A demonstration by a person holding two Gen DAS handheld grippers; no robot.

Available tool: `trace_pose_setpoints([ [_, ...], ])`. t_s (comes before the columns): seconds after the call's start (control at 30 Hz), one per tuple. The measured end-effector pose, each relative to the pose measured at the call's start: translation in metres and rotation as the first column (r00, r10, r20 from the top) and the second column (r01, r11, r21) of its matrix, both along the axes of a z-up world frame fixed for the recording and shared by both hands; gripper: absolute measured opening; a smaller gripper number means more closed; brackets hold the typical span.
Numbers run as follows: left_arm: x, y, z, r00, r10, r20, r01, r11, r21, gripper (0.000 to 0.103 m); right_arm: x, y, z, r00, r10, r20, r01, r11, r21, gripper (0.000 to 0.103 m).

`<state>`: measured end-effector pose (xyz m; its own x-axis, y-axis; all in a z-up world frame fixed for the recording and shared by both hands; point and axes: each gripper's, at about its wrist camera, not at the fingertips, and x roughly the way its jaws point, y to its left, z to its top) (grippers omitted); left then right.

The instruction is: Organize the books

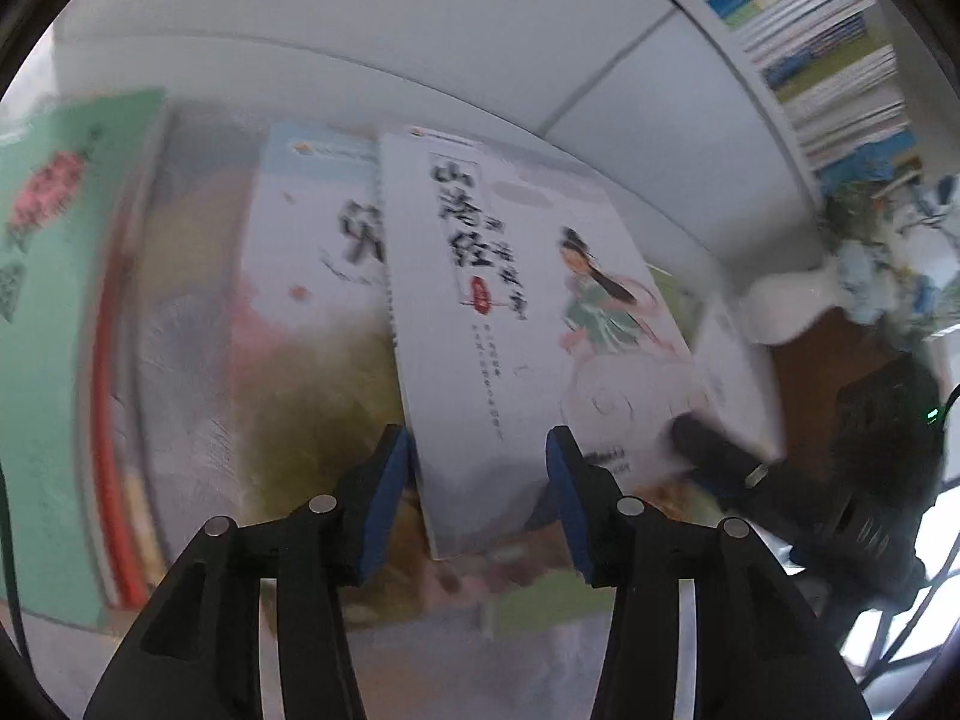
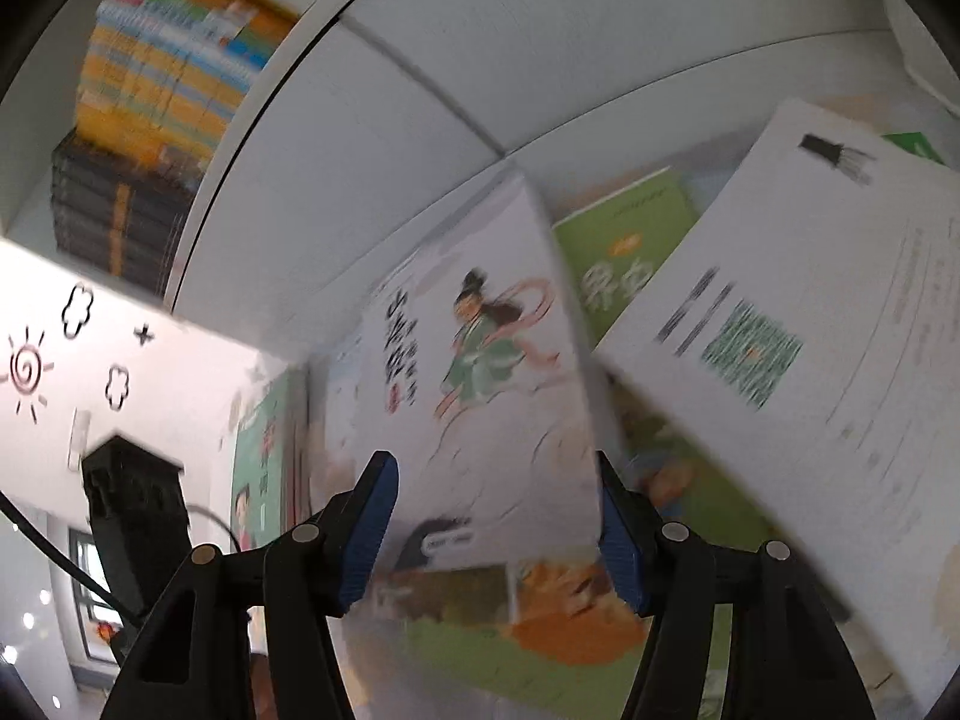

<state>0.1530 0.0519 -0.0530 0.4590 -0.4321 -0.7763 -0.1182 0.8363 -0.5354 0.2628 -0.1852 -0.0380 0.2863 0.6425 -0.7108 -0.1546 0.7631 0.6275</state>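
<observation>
Many books (image 1: pixel 828 60) | upright in white shelf (image 1: pixel 750 138) compartment

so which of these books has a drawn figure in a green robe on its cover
The white book between the left hand-held gripper fingers. The mint-green book at far left shows a red flower; the white book behind shows only brush lettering.

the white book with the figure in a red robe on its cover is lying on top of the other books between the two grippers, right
Not quite: the figure on the white book wears a green robe, not a red one; only the trailing ribbon is pinkish. Both wrist views show it. The rest holds: the book lies on top of the other books, with the left gripper and the right gripper at its near edge.
</observation>
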Motion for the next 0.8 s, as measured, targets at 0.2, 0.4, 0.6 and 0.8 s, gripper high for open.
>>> trace_pose_setpoints([
  [0.2, -0.031, -0.004, -0.002, 1.0, -0.024, -0.014, 0.024, 1.0, 0.015, 0.038, -0.047, 0.025, 0.004, 0.996, 0.091, -0.014, -0.092, 0.996, -0.013, 0.058],
  [0.4, -0.038, 0.014, -0.006, 0.998, 0.054, -0.042, -0.056, 0.997, -0.057, 0.038, -0.041, -0.009, 0.029, 0.999, 0.037, 0.035, -0.034, 0.996, -0.08, 0.059],
  [0.6, -0.014, 0.011, -0.006, 0.996, 0.08, -0.038, -0.083, 0.994, -0.071, 0.042, 0.026, -0.008, 0.047, 0.993, -0.024, 0.118, 0.038, 0.992, -0.119, 0.059],
  [0.8, 0.003, 0.022, -0.011, 0.996, 0.09, -0.025, -0.092, 0.989, -0.12, 0.042, 0.083, 0.023, 0.018, 0.996, -0.022, 0.084, 0.043, 0.965, -0.26, 0.059],
])
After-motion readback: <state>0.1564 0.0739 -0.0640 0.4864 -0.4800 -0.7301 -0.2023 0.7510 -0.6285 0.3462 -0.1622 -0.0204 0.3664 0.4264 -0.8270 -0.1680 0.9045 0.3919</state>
